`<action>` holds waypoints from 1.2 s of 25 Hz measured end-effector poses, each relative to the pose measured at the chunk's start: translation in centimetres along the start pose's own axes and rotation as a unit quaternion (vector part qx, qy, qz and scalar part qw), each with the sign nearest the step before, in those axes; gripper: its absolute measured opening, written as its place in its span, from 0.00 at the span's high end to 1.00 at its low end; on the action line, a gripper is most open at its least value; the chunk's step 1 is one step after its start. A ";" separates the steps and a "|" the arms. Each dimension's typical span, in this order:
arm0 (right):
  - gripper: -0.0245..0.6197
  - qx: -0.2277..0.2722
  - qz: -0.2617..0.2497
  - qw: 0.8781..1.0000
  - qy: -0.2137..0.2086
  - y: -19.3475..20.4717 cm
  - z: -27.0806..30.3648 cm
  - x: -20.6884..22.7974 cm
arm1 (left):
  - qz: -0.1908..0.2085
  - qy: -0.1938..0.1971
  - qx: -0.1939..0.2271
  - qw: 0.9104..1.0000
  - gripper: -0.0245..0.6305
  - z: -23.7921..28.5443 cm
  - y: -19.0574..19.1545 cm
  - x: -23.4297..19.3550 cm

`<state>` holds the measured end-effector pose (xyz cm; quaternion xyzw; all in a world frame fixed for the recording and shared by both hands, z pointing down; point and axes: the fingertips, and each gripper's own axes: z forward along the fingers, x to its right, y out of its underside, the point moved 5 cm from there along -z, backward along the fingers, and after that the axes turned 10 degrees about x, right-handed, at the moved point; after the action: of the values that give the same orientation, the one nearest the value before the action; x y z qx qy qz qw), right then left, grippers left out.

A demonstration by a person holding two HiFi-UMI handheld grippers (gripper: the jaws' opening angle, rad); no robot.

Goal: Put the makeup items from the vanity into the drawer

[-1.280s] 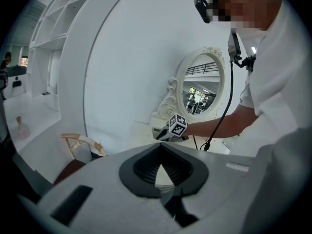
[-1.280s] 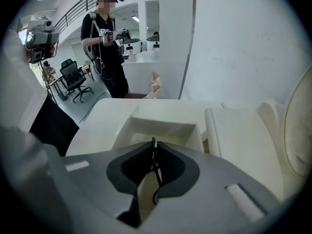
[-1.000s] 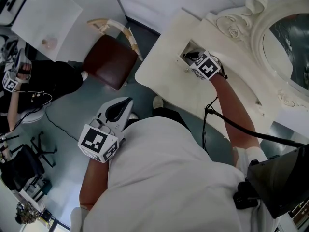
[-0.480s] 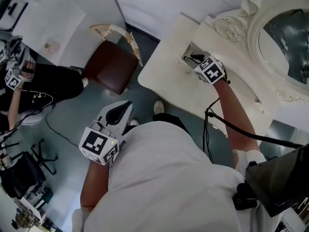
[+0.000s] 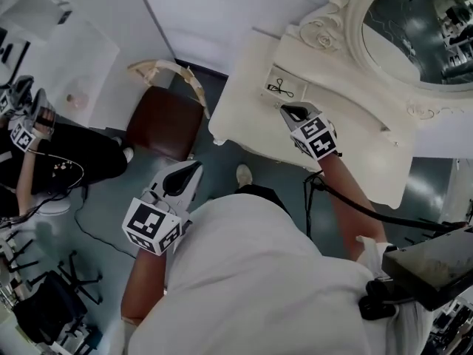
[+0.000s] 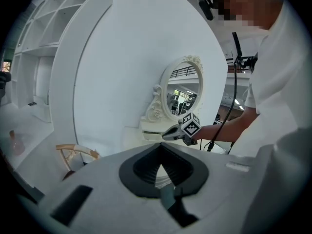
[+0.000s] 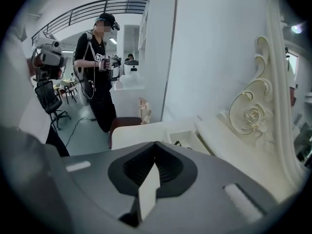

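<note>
White walls and a grey floor surround the cream vanity (image 5: 244,120) with its oval mirror (image 5: 414,28).

Head view: the drawer (image 5: 273,76) stands open, and a small dark item (image 5: 281,89) lies inside it, perhaps a hair clip, but it is too thin to tell; the right gripper (image 5: 290,112) hovers just beside the drawer's near edge, over the vanity top; the left gripper (image 5: 191,170) hangs low above the floor near a brown stool (image 5: 164,120), well apart from the vanity, probably because this step needs only one tool.

Left gripper view: its jaws are pressed together with nothing between them.

Right gripper view: these jaws are also closed and empty, and they point toward the open drawer; I judge that a closed tip would suit pushing the drawer in.
</note>
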<state>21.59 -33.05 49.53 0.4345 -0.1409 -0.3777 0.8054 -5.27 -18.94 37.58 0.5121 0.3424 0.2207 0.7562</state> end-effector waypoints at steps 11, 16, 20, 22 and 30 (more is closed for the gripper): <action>0.96 0.034 0.050 0.998 0.007 1.0 -6.9 -11.8 | 0.026 0.063 -0.003 0.998 0.96 -4.8 1.9 3.6; 0.96 0.042 0.058 0.997 0.000 1.3 -8.7 -17.0 | 0.029 0.080 -0.008 0.996 0.96 -7.4 3.2 4.9; 0.96 0.052 0.059 0.997 -0.006 1.2 -9.9 -20.5 | 0.030 0.090 -0.011 0.995 0.96 -9.1 4.3 5.7; 0.96 0.057 0.057 0.997 -0.007 1.1 -10.4 -22.2 | 0.029 0.094 -0.011 0.995 0.96 -10.0 4.8 6.2; 0.96 0.065 0.060 0.996 -0.012 1.4 -11.8 -27.8 | 0.025 0.106 -0.017 0.994 0.96 -13.1 7.1 7.5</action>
<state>10.10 -5.21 46.60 0.4723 -0.2002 -0.3241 0.7948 -9.93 -2.98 38.77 0.4815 0.4039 0.2978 0.7185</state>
